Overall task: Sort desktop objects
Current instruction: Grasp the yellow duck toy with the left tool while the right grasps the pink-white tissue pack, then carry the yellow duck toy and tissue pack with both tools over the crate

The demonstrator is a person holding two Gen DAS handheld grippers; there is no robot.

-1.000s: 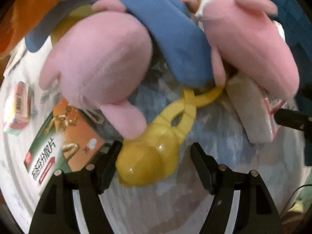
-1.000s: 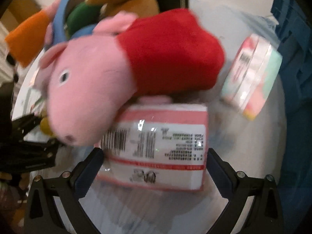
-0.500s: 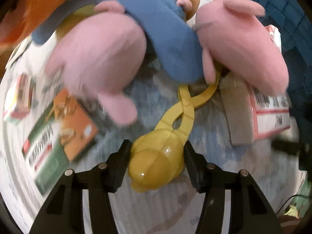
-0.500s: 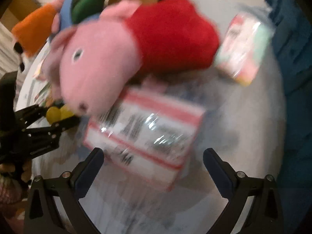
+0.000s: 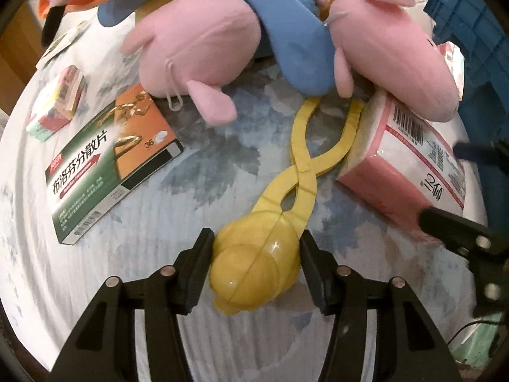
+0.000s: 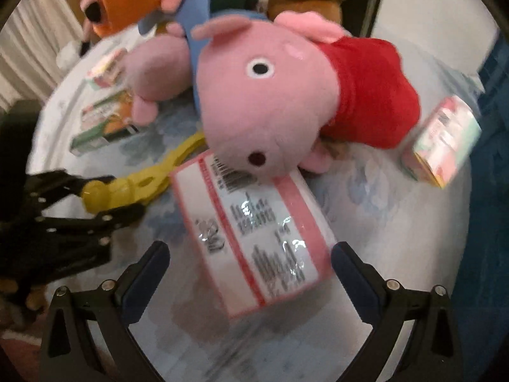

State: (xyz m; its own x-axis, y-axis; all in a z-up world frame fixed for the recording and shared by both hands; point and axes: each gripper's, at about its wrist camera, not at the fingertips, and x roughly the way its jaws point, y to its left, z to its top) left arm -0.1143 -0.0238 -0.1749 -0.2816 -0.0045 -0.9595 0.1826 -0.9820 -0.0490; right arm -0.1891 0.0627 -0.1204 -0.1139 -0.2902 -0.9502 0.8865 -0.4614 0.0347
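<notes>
My left gripper [image 5: 254, 264] is shut on the round head of a yellow plastic clamp toy [image 5: 257, 270], whose crossed handles [image 5: 318, 146] reach toward the plush toys; the toy lies on the table. It also shows in the right wrist view [image 6: 127, 187], with the left gripper [image 6: 105, 197] around it. My right gripper [image 6: 248, 264] is open, its jaws either side of a pink tissue pack [image 6: 254, 238] without touching it. The pack also shows in the left wrist view [image 5: 410, 165]. A pink pig plush in red [image 6: 280, 108] rests its snout on the pack.
A green and orange medicine box [image 5: 108, 162] lies left of the clamp. A second pig plush in blue [image 5: 203, 44] lies behind it. Small pastel boxes [image 5: 57, 102] [image 6: 442, 146] sit at the far left and right. A blue crate [image 5: 470, 25] stands at the right edge.
My left gripper has moved forward and closed on the yellow toy's head. My right gripper has shifted, and the tissue pack now lies turned at an angle between its open jaws.
</notes>
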